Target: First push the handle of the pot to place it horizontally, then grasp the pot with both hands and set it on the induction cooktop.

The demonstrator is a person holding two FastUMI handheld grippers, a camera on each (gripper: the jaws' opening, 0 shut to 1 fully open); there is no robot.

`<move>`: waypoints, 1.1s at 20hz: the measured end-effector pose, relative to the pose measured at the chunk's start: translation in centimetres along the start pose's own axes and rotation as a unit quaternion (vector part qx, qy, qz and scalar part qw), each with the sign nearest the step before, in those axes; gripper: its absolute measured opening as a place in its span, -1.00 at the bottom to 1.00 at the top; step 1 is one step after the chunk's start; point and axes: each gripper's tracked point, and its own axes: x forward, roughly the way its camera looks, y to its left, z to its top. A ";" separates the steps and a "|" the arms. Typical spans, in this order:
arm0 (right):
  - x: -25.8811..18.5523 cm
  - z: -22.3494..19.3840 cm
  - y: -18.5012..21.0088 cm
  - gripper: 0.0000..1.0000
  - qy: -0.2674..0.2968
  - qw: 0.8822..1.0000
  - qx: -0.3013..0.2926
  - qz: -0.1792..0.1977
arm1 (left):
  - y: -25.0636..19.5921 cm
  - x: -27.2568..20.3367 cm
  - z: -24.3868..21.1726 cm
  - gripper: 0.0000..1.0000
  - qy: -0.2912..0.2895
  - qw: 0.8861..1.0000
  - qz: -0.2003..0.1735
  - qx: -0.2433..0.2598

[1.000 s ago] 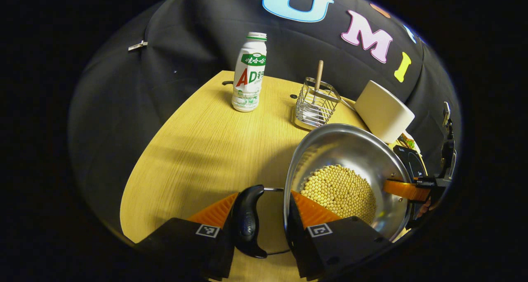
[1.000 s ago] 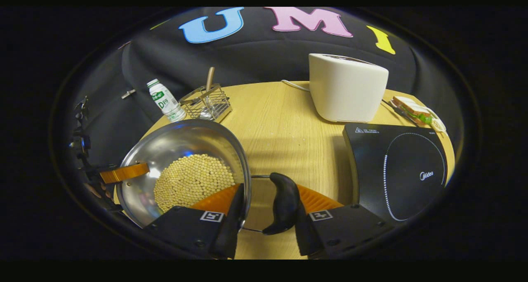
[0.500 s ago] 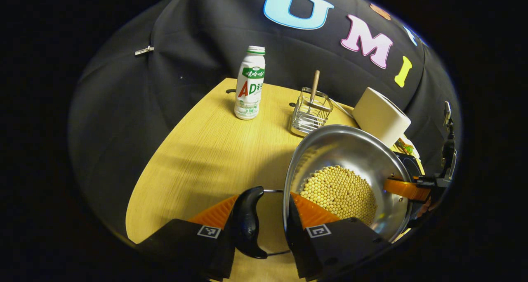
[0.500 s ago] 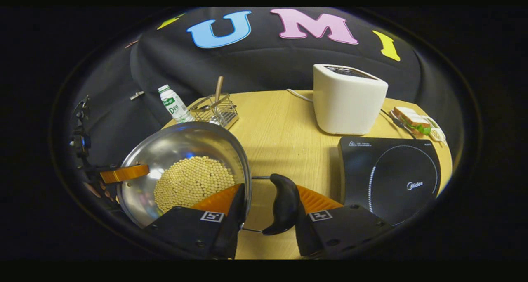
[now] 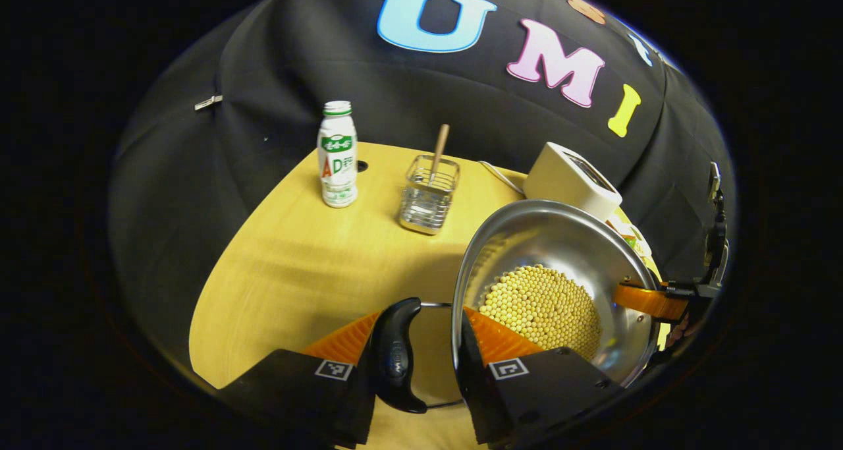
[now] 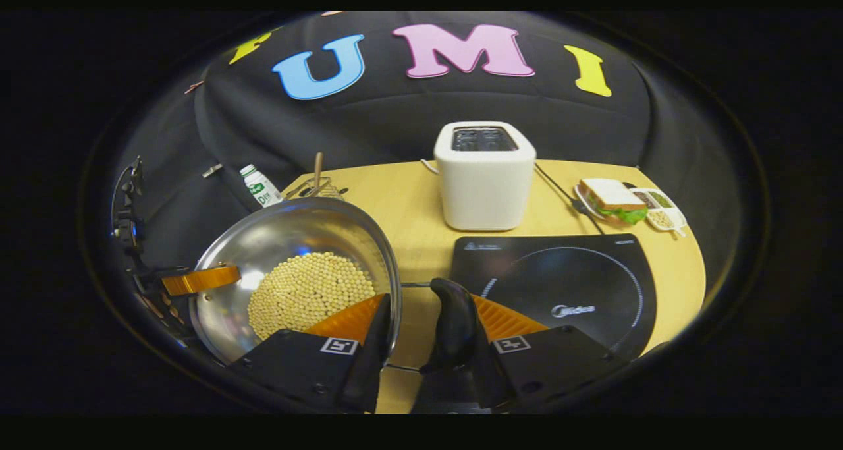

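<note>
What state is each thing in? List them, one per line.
Pot: holds yellow beans, lifted off the table, gripped at both handles.
Left claw: shut on the pot's left handle.
Right claw: shut on the pot's right handle.
Induction cooktop: bare, nothing on it.
Toaster: upright, slots empty.
Bottle: upright, capped.
Wire basket: upright, a wooden stick in it.

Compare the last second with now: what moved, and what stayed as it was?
The pot, carried by both grippers, has travelled toward the induction cooktop, which now lies just ahead of the right gripper. Unchanged: the left gripper and right gripper each keep one finger inside the rim and one outside the black side handle, and the beans remain inside.
</note>
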 end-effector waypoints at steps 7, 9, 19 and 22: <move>-2.5 2.0 -9.2 0.17 -0.006 1.000 0.009 -0.011 | -9.7 1.3 0.3 0.21 0.005 1.000 -0.013 0.003; -3.0 2.5 -11.7 0.18 -0.008 1.000 0.010 -0.013 | -12.4 1.7 0.3 0.20 0.004 1.000 -0.015 0.004; -4.1 2.1 -22.2 0.17 0.001 0.999 0.020 -0.033 | -22.7 5.1 -1.8 0.21 0.015 0.999 -0.034 0.006; -4.0 1.9 -23.9 0.17 0.004 0.999 0.024 -0.035 | -24.3 5.4 -2.3 0.21 0.020 0.999 -0.037 0.008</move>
